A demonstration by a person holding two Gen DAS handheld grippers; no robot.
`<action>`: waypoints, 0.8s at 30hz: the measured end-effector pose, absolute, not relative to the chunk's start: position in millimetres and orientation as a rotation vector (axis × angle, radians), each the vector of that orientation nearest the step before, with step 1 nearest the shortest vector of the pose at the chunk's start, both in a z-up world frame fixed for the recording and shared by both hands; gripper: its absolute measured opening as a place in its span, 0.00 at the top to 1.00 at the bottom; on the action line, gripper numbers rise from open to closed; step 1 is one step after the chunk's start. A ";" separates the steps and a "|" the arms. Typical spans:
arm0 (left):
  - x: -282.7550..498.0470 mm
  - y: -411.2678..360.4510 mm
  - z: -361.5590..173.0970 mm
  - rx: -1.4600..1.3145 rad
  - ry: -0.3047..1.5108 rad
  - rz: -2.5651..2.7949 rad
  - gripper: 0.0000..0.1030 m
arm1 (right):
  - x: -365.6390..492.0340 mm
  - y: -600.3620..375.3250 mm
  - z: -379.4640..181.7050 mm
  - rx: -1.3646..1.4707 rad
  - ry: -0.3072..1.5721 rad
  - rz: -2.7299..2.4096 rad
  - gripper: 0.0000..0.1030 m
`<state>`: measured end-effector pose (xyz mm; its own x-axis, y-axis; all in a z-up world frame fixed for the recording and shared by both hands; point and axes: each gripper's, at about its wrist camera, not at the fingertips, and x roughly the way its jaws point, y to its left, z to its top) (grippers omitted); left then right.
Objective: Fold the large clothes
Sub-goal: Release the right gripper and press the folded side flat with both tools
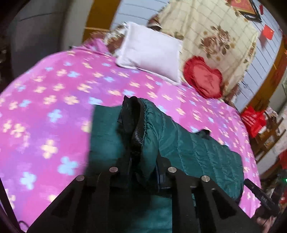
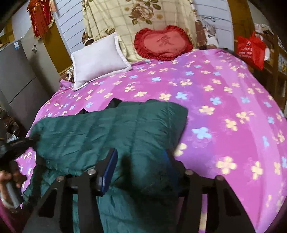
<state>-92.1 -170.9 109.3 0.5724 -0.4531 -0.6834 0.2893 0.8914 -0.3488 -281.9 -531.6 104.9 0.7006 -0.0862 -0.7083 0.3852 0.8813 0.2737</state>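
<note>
A dark green quilted jacket [image 1: 193,148] with black lining lies on the pink flowered bedspread [image 1: 53,100] near the bed's front edge. My left gripper [image 1: 143,172] is shut on a bunched edge of the jacket with its black trim and lifts it. In the right wrist view the jacket [image 2: 100,129] lies partly folded over itself. My right gripper [image 2: 140,166] has its blue-padded fingers [image 2: 109,170] around a fold of the jacket and grips it. The left gripper and the hand holding it show at the left edge [image 2: 12,148].
A white pillow [image 2: 98,59] and a red heart cushion [image 2: 161,43] sit at the head of the bed against a floral cloth [image 2: 136,16]. A grey cabinet [image 2: 16,75] stands left, a red bag [image 2: 251,48] and shelves right.
</note>
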 end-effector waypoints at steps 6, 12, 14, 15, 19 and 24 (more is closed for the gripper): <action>-76.5 -154.2 78.2 -0.215 0.986 -0.440 0.84 | -216.9 -511.5 65.9 0.400 0.836 -0.271 0.48; -86.7 -138.9 118.0 -0.230 0.804 -0.400 0.59 | -231.5 -508.1 97.8 0.391 0.757 -0.289 0.45; -86.8 -152.0 122.9 -0.199 0.786 -0.419 0.57 | -229.5 -501.4 109.5 0.342 0.743 -0.284 0.38; -85.9 -159.5 120.5 -0.183 0.794 -0.418 0.57 | -225.8 -497.7 112.0 0.325 0.746 -0.274 0.37; -76.5 -194.4 91.4 -0.044 0.852 -0.390 0.57 | -191.0 -478.6 101.4 0.274 0.792 -0.238 0.37; -61.9 -209.2 57.0 0.034 0.882 -0.338 0.53 | -149.9 -468.9 66.8 0.207 0.847 -0.291 0.37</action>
